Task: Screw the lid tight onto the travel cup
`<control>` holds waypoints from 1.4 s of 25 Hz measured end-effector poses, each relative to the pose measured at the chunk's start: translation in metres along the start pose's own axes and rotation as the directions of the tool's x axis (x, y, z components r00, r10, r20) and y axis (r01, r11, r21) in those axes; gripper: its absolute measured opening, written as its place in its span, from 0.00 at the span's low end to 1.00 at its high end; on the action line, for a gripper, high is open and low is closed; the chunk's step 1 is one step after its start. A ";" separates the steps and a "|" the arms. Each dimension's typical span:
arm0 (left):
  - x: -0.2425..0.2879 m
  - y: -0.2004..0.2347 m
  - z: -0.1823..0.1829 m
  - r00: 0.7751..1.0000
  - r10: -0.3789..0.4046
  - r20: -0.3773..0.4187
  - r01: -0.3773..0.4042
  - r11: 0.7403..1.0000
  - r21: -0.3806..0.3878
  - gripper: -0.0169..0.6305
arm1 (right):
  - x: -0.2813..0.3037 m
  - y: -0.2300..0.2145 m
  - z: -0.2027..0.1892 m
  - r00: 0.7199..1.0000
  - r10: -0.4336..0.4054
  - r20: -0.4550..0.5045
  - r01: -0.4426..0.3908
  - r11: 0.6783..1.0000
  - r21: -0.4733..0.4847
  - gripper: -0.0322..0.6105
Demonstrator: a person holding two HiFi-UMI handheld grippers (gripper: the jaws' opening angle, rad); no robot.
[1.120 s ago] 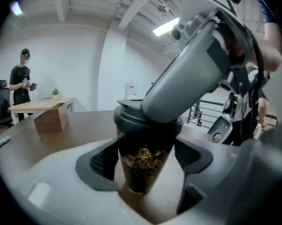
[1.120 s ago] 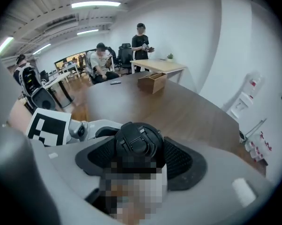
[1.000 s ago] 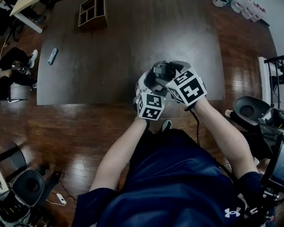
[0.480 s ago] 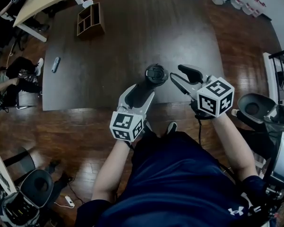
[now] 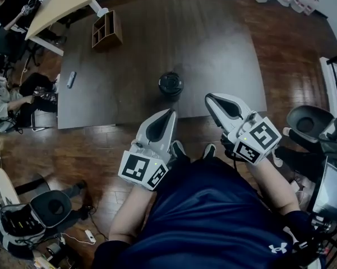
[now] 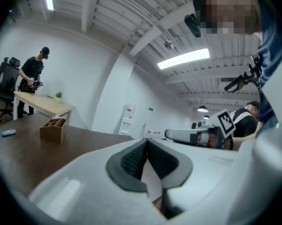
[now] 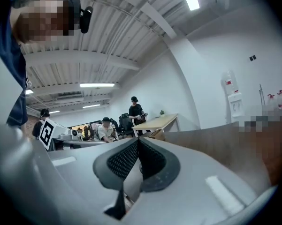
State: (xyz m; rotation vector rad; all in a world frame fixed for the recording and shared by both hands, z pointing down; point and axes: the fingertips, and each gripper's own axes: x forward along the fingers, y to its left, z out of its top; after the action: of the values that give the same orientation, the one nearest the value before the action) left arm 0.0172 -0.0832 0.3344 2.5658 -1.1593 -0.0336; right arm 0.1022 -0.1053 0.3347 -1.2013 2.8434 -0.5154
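Note:
The dark travel cup (image 5: 171,84), seen from above with its black lid on, stands alone near the front of the dark table (image 5: 213,43). Both grippers are held back over the table's near edge, apart from the cup. My left gripper (image 5: 170,112) is shut with nothing in it, below and slightly left of the cup. My right gripper (image 5: 208,98) is also shut and empty, to the cup's right. In the left gripper view the ribbed pads (image 6: 137,159) meet with nothing between them. The right gripper view shows its pads (image 7: 123,159) together too. Neither gripper view shows the cup.
A wooden organizer box (image 5: 107,29) stands at the table's far left corner, and a small grey-blue item (image 5: 71,79) lies near the left edge. A light wood desk (image 5: 61,1) and seated people are at far left. Office chairs stand on the floor at left and right.
Both grippers have let go of the cup and drawn back toward the person, and their jaws have closed. The cup now stands by itself on the table.

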 end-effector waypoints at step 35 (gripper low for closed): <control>-0.027 -0.067 -0.006 0.996 0.062 0.064 -0.064 0.998 0.022 0.03 | -0.071 0.032 -0.002 0.999 -0.022 0.038 0.029 0.981 -0.193 0.07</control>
State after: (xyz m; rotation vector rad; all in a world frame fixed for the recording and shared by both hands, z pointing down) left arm 0.0482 -0.0204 0.3170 2.5644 -1.2710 -0.0876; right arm 0.1296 -0.0347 0.3190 -1.2611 2.9066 -0.2193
